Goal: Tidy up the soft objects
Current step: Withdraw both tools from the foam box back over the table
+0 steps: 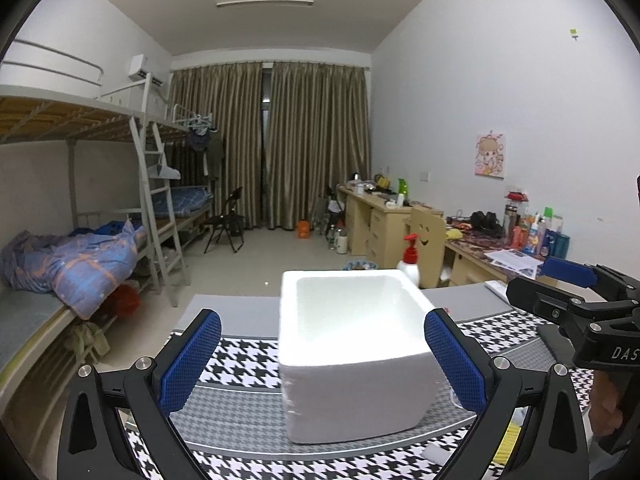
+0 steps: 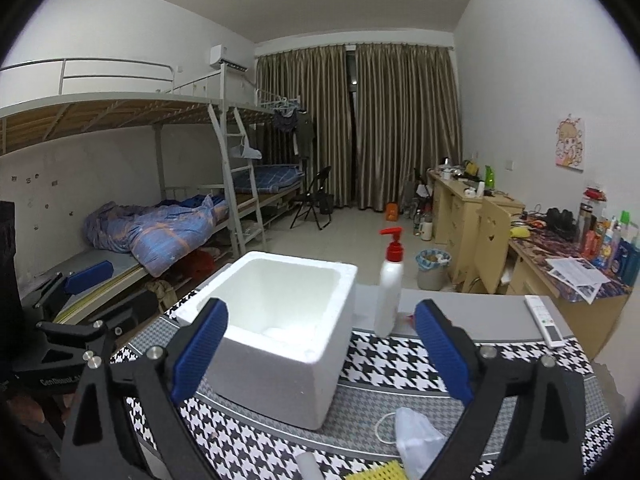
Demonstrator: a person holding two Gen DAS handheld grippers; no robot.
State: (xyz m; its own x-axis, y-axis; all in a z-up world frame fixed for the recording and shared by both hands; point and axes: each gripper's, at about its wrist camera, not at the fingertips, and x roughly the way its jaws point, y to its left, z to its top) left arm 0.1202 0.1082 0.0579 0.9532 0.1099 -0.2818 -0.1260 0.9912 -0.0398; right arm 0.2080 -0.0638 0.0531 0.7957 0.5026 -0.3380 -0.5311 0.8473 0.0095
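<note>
A white foam box (image 1: 352, 360) (image 2: 280, 344) stands open-topped on the houndstooth tablecloth (image 1: 240, 360) (image 2: 400, 364). Something white lies at the box's bottom (image 2: 276, 330). My left gripper (image 1: 324, 360) is open, its blue pads either side of the box's near end, and nothing is pressed. My right gripper (image 2: 322, 356) is open too, just short of the box's near corner. Below it lie a white face mask (image 2: 416, 436) with its ear loop, a yellow mesh piece (image 2: 376, 472) and a small white roll (image 2: 308, 464).
A white pump bottle with a red head (image 2: 390, 288) (image 1: 410, 260) stands behind the box. A remote control (image 2: 546, 320) lies at the table's far right. Each gripper shows in the other's view, right (image 1: 556, 288) and left (image 2: 108, 292). Bunk beds line the left wall, cluttered desks the right.
</note>
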